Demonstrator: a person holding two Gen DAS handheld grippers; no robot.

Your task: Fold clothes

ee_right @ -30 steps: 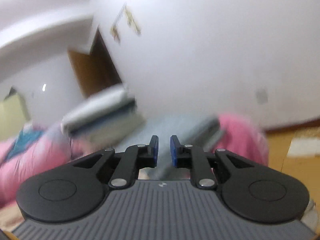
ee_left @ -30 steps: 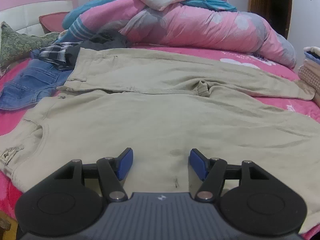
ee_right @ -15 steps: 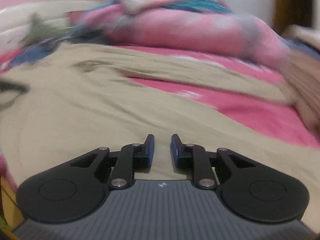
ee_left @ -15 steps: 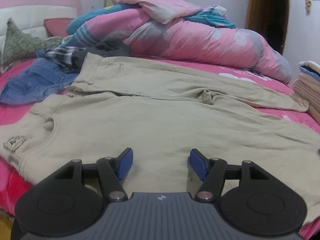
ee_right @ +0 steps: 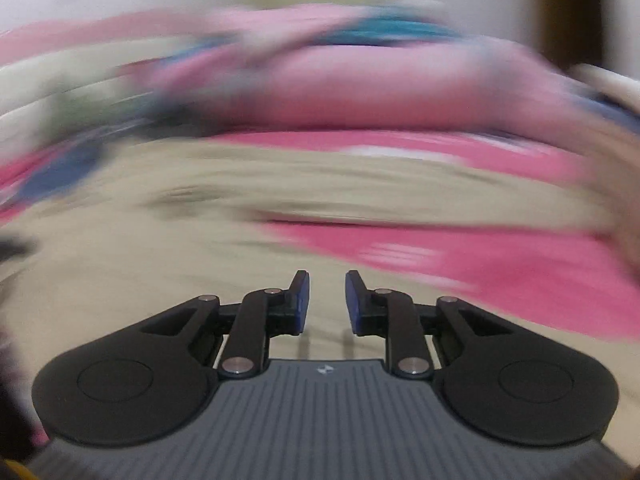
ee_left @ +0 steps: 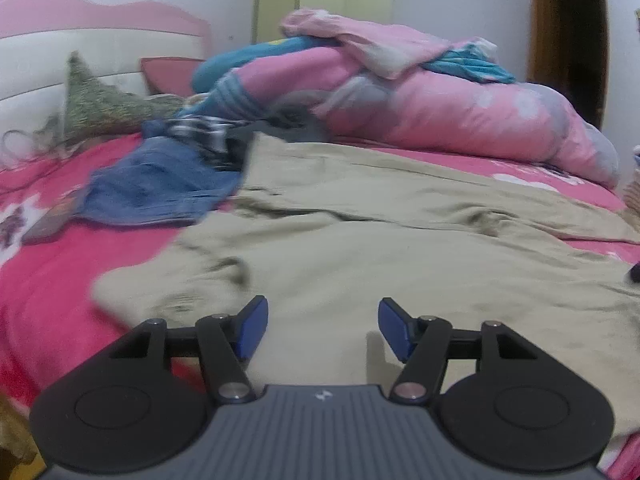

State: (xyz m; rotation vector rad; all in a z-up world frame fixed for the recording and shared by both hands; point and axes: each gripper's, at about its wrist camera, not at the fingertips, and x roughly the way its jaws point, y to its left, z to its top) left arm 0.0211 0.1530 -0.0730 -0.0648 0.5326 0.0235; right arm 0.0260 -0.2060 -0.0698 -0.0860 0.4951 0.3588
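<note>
Beige trousers point(ee_left: 360, 240) lie spread flat across the pink bed sheet point(ee_left: 60, 280), waist end at the left, legs running right. My left gripper point(ee_left: 323, 326) is open and empty, low over the near edge of the trousers by the waist. In the right wrist view, which is motion-blurred, the trousers point(ee_right: 160, 260) fill the lower left. My right gripper point(ee_right: 327, 300) is open a small way and empty, just above the near trouser leg.
Blue jeans point(ee_left: 160, 188) and a checked garment point(ee_left: 200, 132) lie at the back left. A pink quilt pile point(ee_left: 420, 100) runs along the far side of the bed. A headboard point(ee_left: 80, 52) stands at the left, a doorway point(ee_left: 576, 48) at the right.
My left gripper has moved left toward the waist end of the trousers. My right gripper swung down from facing the wall to over the trousers, and its jaws opened a little.
</note>
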